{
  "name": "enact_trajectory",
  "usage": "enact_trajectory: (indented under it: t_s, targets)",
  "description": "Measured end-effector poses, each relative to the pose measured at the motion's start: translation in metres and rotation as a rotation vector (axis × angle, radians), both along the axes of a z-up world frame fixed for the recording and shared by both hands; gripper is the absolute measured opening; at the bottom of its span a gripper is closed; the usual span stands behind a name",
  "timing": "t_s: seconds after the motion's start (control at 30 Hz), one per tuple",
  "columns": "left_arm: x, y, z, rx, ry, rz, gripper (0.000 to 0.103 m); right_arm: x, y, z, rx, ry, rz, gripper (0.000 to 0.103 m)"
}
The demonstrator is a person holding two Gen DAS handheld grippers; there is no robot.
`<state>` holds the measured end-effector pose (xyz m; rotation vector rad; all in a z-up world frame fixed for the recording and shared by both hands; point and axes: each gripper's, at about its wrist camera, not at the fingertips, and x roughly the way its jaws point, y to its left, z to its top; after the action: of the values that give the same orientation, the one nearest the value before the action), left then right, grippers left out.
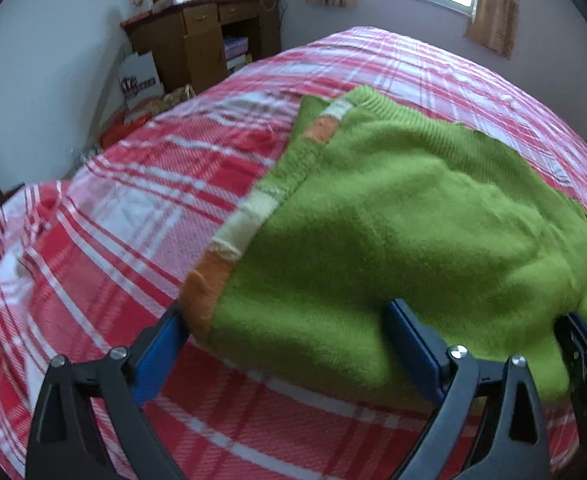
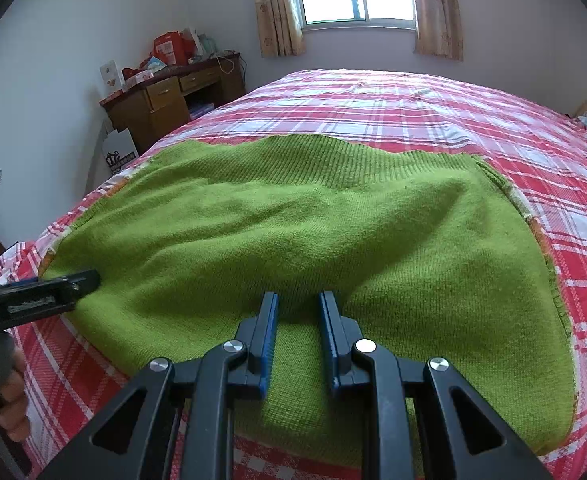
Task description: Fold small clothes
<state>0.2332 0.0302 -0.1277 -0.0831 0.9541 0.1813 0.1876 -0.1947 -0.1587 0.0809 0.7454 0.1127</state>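
bed: the red-and-white plaid bedspread [image 2: 433,120] is lying a bit rumpled, so it's probably going to drag along if the knit gets pulled flat across it.

sweater: the lime-green knitted sweater with orange and cream striped trim [image 2: 293,220] is sitting spread near the bed's front edge. It's thick and floppy, so any fold is likely going crooked if only one side lifts.

left gripper: the black left gripper with blue pads [image 1: 289,336] is hovering wide open around the striped corner, not clamping yet. It could be grabbing just one layer.

right gripper: the black right gripper with blue pads [image 2: 297,320] is resting on the hem, jaws partly spread, nothing pinched, and may be bunching fabric.
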Motion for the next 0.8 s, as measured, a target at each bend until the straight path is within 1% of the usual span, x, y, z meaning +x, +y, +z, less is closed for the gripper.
enact_trajectory:
  t_s: [0.13,0.23,0.33,0.47,0.5,0.53,0.63,0.7,0.8]
  targets:
    - [0.0047,0.0014,-0.0026,-0.039,-0.006,0.021,0.103,-0.0007,-0.0016,-0.0004,0.004,-0.001,0.0,0.022]
    - [0.0064,0.0004,-0.0026,-0.043,-0.014,0.021,0.103,-0.0008,-0.0016,-0.0004,0.003,-0.001,0.0,0.022]
    - [0.0076,0.0015,-0.0017,-0.07,-0.028,0.034,0.103,-0.001,-0.0016,-0.0004,0.002,-0.004,0.001,0.022]
    - [0.0095,0.0012,-0.0013,-0.087,-0.045,0.035,0.103,-0.0013,-0.0015,-0.0004,0.001,-0.004,0.001,0.022]
    - [0.0088,0.0013,-0.0007,-0.098,-0.055,0.029,0.099,-0.0014,-0.0014,-0.0004,0.0,-0.004,0.001,0.022]
    - [0.0081,0.0011,0.0006,-0.11,-0.07,0.017,0.092,-0.0014,-0.0014,-0.0003,-0.001,-0.004,0.001,0.022]
    - [0.0066,-0.0026,0.0032,-0.11,-0.085,-0.024,0.077,-0.0016,-0.0008,-0.0002,-0.01,-0.004,-0.001,0.022]
    - [0.0063,-0.0036,0.0035,-0.097,-0.085,-0.032,0.074,-0.0016,0.0001,0.0,-0.017,-0.004,-0.001,0.022]
    - [0.0061,-0.0016,0.0039,-0.105,-0.083,-0.032,0.073,-0.0015,0.0025,0.0005,-0.031,-0.003,-0.003,0.022]
